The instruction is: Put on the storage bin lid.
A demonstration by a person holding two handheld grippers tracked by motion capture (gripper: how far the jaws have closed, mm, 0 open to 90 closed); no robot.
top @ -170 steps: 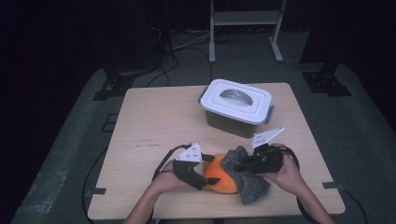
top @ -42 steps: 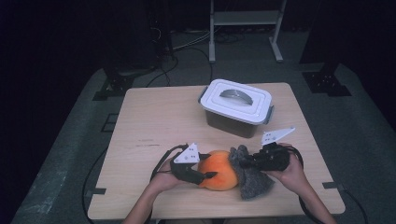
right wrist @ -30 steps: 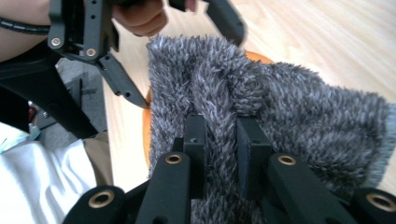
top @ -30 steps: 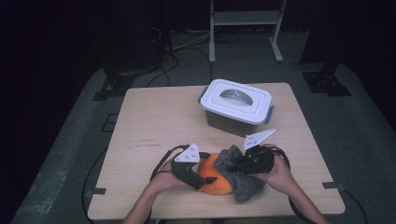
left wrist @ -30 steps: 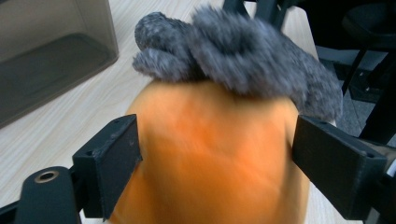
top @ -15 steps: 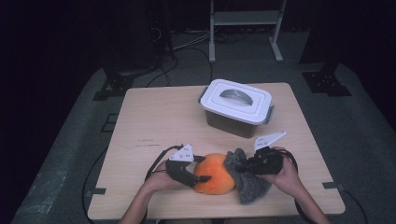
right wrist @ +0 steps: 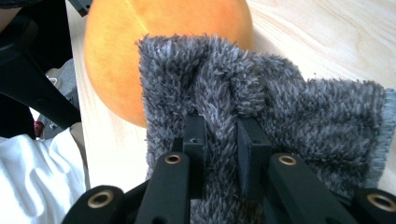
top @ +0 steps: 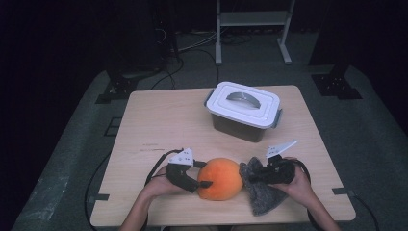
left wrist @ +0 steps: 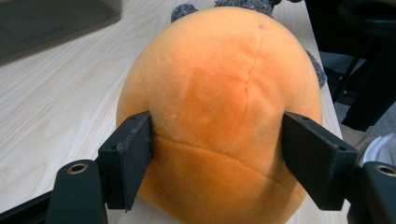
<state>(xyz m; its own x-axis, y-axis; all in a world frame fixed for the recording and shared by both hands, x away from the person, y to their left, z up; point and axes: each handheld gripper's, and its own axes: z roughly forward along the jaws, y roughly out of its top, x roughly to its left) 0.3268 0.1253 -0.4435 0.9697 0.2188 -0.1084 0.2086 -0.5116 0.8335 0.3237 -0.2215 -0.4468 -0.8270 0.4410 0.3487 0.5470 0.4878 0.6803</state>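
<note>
One lidded box [top: 244,109], contents hidden

**Black hand-held grippers, bare forearms**

The left hand-held gripper [top: 204,183] and the right hand-held gripper [top: 250,176] are black, each topped by a grey three-cornered plate and trailing a black cable. Their flat rectangular jaws carry brass-ringed screw holes. The person's forearms are unsleeved; white clothing shows nearby.

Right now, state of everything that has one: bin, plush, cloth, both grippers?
Lidded bin: lid on, closed.
Orange plush ball: on the table, clamped at both sides.
Grey cloth: bunched, a fold pinched.
Left gripper: shut on the ball, jaws have just been closing.
Right gripper: shut on the cloth.
</note>
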